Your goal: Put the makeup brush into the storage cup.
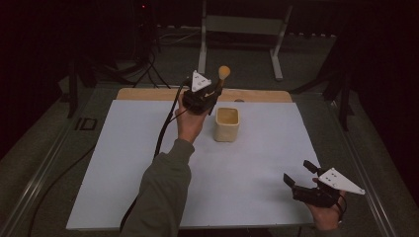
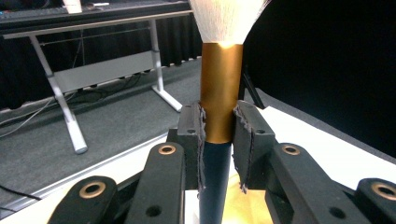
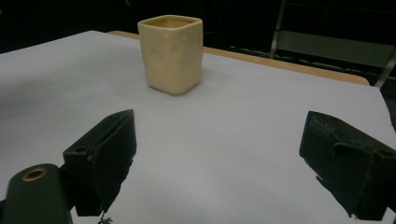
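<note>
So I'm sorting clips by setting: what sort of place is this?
Probably a lab or recording studio, not a home: black curtains behind, a white-covered table on grey carpet, cables on the floor, and a bare metal-legged desk at the back.

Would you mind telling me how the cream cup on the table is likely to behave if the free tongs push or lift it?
The cream cup looks thick-walled and squarish, so it would probably slide rather than roll. It stands taller than wide, so a high push might tip it. Its smooth, dimpled walls may be slippery, and it could chip if dropped. The right tongs stand wide open.
</note>
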The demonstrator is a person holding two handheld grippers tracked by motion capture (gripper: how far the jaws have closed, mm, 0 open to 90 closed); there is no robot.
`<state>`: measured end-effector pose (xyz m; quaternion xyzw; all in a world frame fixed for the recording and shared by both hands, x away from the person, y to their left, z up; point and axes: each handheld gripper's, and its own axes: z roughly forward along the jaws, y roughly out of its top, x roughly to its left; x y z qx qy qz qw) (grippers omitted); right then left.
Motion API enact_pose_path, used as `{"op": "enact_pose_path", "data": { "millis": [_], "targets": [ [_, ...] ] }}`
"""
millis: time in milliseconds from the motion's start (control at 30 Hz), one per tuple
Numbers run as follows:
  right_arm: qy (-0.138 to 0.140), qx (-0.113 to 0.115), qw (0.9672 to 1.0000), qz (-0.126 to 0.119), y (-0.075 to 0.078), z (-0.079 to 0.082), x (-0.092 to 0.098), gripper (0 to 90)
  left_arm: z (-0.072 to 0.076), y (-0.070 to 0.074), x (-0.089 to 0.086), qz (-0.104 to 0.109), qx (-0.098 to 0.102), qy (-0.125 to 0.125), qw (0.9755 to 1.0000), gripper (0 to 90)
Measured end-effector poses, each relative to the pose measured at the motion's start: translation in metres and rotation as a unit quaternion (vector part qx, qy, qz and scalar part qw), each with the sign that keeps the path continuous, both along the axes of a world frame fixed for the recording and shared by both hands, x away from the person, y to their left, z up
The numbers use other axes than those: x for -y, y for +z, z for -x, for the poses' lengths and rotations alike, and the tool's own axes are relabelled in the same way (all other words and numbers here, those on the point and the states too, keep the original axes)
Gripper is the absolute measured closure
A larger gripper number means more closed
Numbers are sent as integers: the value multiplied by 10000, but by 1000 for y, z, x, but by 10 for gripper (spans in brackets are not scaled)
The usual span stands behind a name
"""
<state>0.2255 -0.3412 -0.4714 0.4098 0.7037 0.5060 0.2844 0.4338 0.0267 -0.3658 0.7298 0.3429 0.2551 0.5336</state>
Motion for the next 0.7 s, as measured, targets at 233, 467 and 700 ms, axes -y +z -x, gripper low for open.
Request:
{"op": "enact_pose_path", "data": {
  "millis": [233,467,700],
  "targets": [
    [1,2,10000,-1,0,0,0,109,0,0,6,55,1,-51,10000,748],
    [-1,-3,10000,-1,0,0,0,109,0,-1,11,132,-16,-92,9999,748],
    [0,2,10000,-6,0,0,0,109,0,-2,17,189,-34,-145,9997,748]
  ]
}}
